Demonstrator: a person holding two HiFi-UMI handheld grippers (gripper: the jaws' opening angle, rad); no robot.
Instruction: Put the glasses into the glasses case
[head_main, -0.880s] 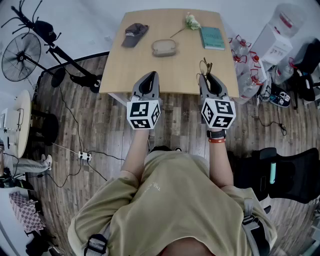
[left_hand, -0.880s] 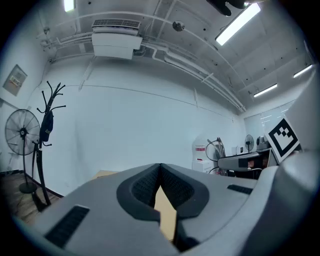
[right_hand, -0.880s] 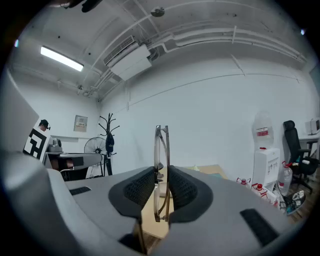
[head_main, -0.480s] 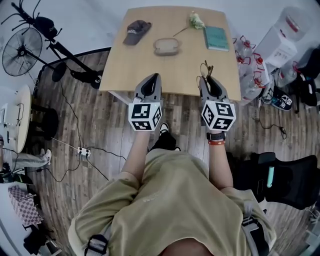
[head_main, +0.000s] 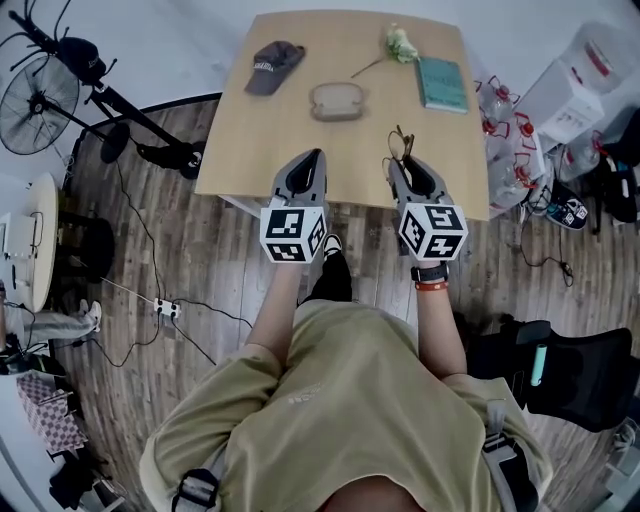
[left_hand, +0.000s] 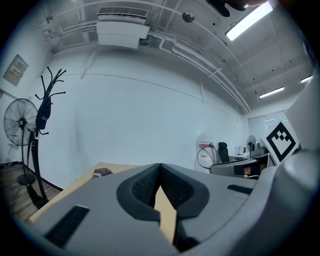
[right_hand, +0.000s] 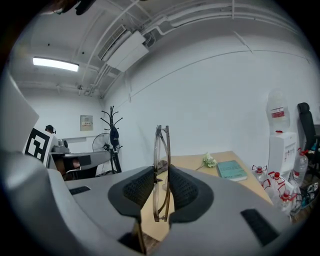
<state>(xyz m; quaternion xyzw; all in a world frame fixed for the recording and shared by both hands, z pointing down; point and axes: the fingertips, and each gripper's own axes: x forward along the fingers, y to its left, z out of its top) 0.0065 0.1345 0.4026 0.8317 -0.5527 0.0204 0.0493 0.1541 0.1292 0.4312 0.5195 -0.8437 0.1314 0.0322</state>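
My right gripper (head_main: 402, 160) is shut on the thin-framed glasses (head_main: 401, 143), holding them upright over the near edge of the wooden table (head_main: 240, 150). In the right gripper view the folded glasses (right_hand: 161, 150) stand edge-on between the pads, rising above the gripper (right_hand: 161, 186). The tan glasses case (head_main: 336, 100) lies at the table's middle, ahead and left of the glasses. To the left, my left gripper (head_main: 311, 157) hovers at the same edge. Its jaws (left_hand: 160, 172) are shut with nothing between them.
On the table lie a dark cap (head_main: 273, 65) far left, a pale flower (head_main: 398, 42) and a teal book (head_main: 443, 83) far right. A fan (head_main: 40, 105) stands left of the table, water bottles (head_main: 505, 150) right, a black chair (head_main: 560, 360) behind right.
The person has stepped closer to the table, so both grippers now reach over its near edge. The right gripper has shifted slightly left with the glasses still in it.
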